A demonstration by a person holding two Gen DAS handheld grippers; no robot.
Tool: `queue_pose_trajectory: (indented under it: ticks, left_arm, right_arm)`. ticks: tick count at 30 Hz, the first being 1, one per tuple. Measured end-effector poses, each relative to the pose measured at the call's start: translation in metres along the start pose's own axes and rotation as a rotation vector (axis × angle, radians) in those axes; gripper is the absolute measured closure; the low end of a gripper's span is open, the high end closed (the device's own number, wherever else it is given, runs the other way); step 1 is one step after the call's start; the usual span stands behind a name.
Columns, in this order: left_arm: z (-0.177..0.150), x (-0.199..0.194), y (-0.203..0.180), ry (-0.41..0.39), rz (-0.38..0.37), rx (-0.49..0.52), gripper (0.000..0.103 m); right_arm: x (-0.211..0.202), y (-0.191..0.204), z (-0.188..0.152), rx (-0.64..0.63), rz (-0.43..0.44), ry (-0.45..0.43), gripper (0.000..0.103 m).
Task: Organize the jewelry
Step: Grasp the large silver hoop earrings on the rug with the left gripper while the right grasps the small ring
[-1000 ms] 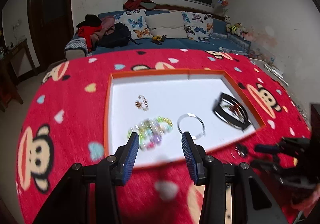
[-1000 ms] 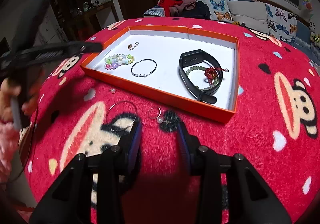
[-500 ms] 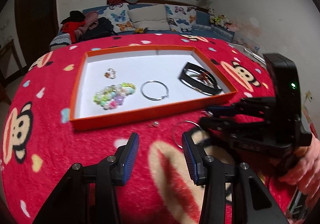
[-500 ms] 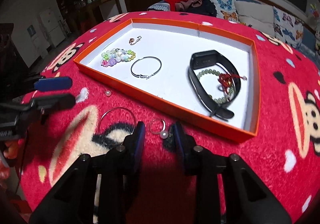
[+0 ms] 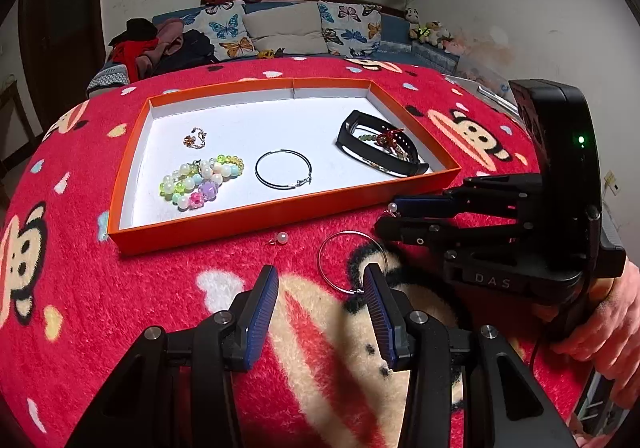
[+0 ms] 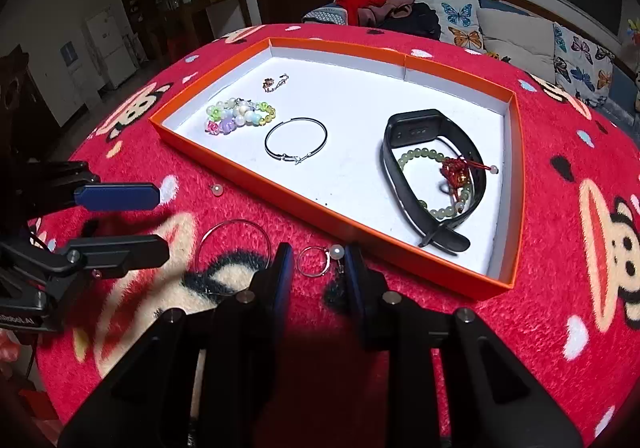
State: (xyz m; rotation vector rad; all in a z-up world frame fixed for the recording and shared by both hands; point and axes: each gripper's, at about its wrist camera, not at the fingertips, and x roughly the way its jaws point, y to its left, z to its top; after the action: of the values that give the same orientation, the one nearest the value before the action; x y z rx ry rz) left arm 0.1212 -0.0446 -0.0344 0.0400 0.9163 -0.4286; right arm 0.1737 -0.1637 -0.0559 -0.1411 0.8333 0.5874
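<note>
An orange tray (image 5: pixel 256 213) (image 6: pixel 320 213) with a white floor holds a pastel bead bracelet (image 5: pixel 200 179) (image 6: pixel 240 115), a dark hoop (image 5: pixel 283 169) (image 6: pixel 295 143), a small chain piece (image 5: pixel 195 139), and a black watch band (image 5: pixel 380 151) (image 6: pixel 432 183) with a green bead bracelet (image 6: pixel 440 183) inside. On the red cloth lie a large silver hoop (image 5: pixel 352 262) (image 6: pixel 234 248), a small pearl ring earring (image 6: pixel 320 260) and a loose pearl (image 5: pixel 282 238) (image 6: pixel 216 189). My left gripper (image 5: pixel 322 294) (image 6: pixel 120 219) is open beside the large hoop. My right gripper (image 6: pixel 316 272) (image 5: pixel 394 217) is open around the pearl earring.
The table is covered with a red monkey-print cloth (image 5: pixel 80 288). A sofa with butterfly cushions (image 5: pixel 280 31) and piled clothes stands behind. A dark cabinet and white fridge (image 6: pixel 108 47) are at the left of the right wrist view.
My left gripper pulled back from over the tray to the cloth in front of it. My right gripper moved forward, so its fingers now flank the pearl earring.
</note>
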Motion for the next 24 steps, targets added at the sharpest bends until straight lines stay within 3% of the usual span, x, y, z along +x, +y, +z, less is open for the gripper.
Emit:
queue_pose_trajectory:
  ticks: [4,8,17,24]
  left_arm:
    - [-0.001,0.002,-0.001,0.005,-0.007,0.000,0.055]
    - [-0.001,0.004,0.000,0.006,-0.009,-0.004,0.055]
    - [-0.002,0.008,0.000,0.009,-0.010,-0.003,0.055]
    - [-0.005,0.010,-0.004,0.011,-0.010,0.004,0.055]
  right_arm:
    - [0.001,-0.001,-0.001,0.002,0.013,0.000,0.077]
    - [-0.002,-0.002,-0.003,0.009,0.038,0.010,0.085]
    - [-0.008,0.001,-0.009,0.007,0.058,0.021,0.085]
    - [-0.009,0.007,-0.012,-0.020,0.025,0.019,0.085]
